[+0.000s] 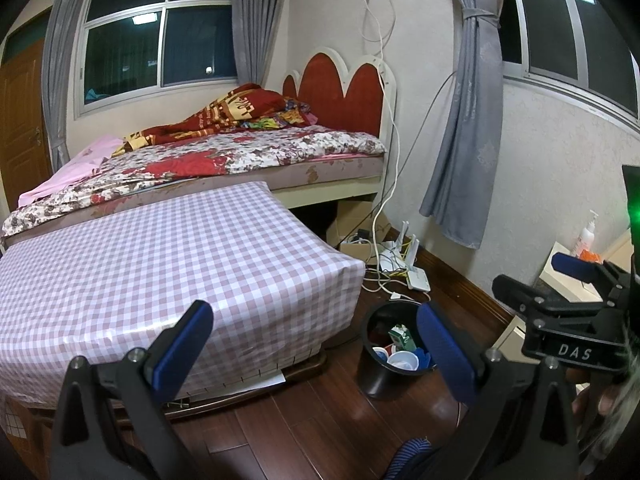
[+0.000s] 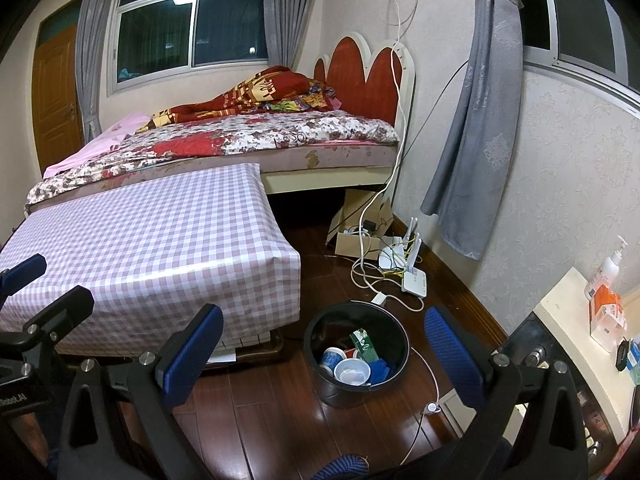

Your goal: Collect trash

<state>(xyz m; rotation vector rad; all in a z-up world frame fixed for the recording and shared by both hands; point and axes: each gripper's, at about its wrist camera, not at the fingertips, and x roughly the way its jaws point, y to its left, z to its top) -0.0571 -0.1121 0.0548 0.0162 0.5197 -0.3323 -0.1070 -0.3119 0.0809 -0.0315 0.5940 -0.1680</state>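
Observation:
A black round trash bin (image 1: 378, 376) stands on the wood floor beside the checkered table; it also shows in the right wrist view (image 2: 320, 334). Inside lie a green carton (image 2: 365, 346), a white cup (image 2: 352, 372), a blue-patterned cup (image 2: 332, 358) and blue scraps. My left gripper (image 1: 316, 354) is open and empty, held above the floor left of the bin. My right gripper (image 2: 336, 354) is open and empty, its fingers either side of the bin from above. The right gripper's body shows in the left wrist view (image 1: 560, 300), at the right edge.
A table with a pink checkered cloth (image 2: 152, 248) stands left of the bin, a bed (image 2: 248, 140) behind it. Routers and tangled cables (image 2: 400, 268) lie on the floor by the wall. A white cabinet (image 2: 568, 320) with a pump bottle (image 2: 608, 268) is at the right.

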